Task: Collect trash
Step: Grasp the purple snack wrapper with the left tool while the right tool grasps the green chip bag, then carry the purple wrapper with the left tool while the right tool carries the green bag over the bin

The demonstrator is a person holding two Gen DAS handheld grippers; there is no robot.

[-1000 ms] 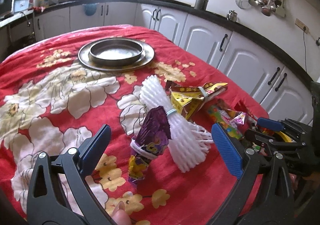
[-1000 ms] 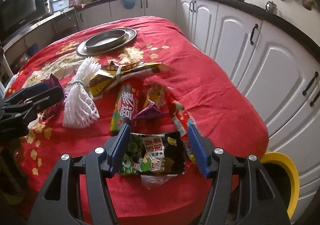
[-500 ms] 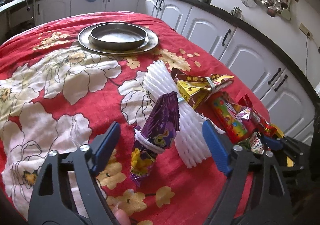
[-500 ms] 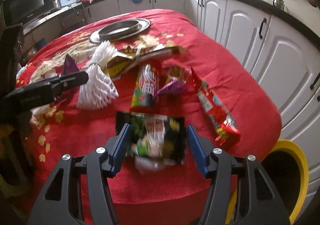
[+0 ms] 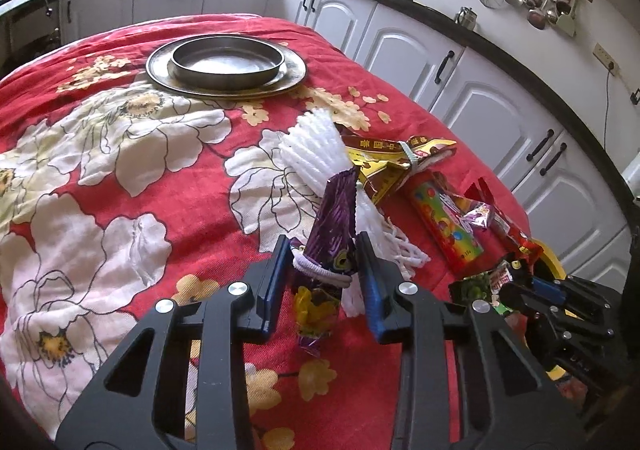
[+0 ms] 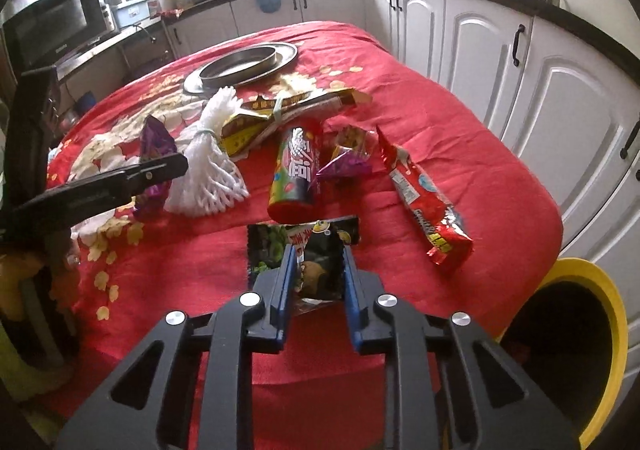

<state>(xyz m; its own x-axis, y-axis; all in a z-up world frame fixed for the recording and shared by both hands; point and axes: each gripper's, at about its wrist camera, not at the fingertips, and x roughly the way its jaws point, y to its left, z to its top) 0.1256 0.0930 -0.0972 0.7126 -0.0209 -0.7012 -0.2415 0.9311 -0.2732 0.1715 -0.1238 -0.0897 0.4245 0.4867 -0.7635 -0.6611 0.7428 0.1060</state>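
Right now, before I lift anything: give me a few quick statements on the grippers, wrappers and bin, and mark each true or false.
1. The left gripper is shut on the purple wrapper. True; its jaws have just been closing.
2. The right gripper is empty. False: it is shut on the black wrapper, jaws just closed.
3. The pan sits on the plate. True.
4. The yellow bin stands on the table. False: it is beside the table, lower down.
5. The white foam net lies in the pan. False: it lies on the tablecloth.

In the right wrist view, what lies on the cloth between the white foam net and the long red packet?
A colourful candy tube beside the white foam net, then a small purple packet next to the long red packet; the right wrist view shows this.
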